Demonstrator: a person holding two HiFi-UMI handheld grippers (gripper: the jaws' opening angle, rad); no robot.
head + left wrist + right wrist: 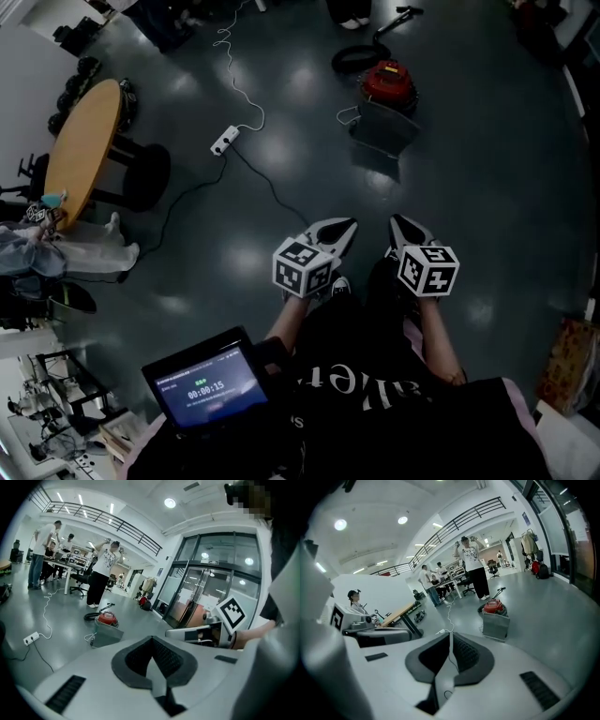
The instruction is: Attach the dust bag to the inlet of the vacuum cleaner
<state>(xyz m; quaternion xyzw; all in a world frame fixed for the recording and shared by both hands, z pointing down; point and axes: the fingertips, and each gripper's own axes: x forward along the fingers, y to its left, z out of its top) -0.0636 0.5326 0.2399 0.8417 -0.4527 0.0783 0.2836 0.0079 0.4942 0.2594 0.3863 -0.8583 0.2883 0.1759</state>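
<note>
Well ahead of the left gripper (351,225) and the right gripper (395,221), the grey dust bag (382,131) hid the lower body of the red vacuum cleaner (389,81); its inlet was too small and too covered to make out in any view. The marker cubes (302,266) hid both hands, and beyond the vacuum a standing person (349,9) was cut off by the head view's top edge

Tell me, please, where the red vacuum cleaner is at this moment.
In the head view the red vacuum cleaner stands on the floor, upper right of centre, just behind the grey dust bag, its black hose coiled at its left.
</note>
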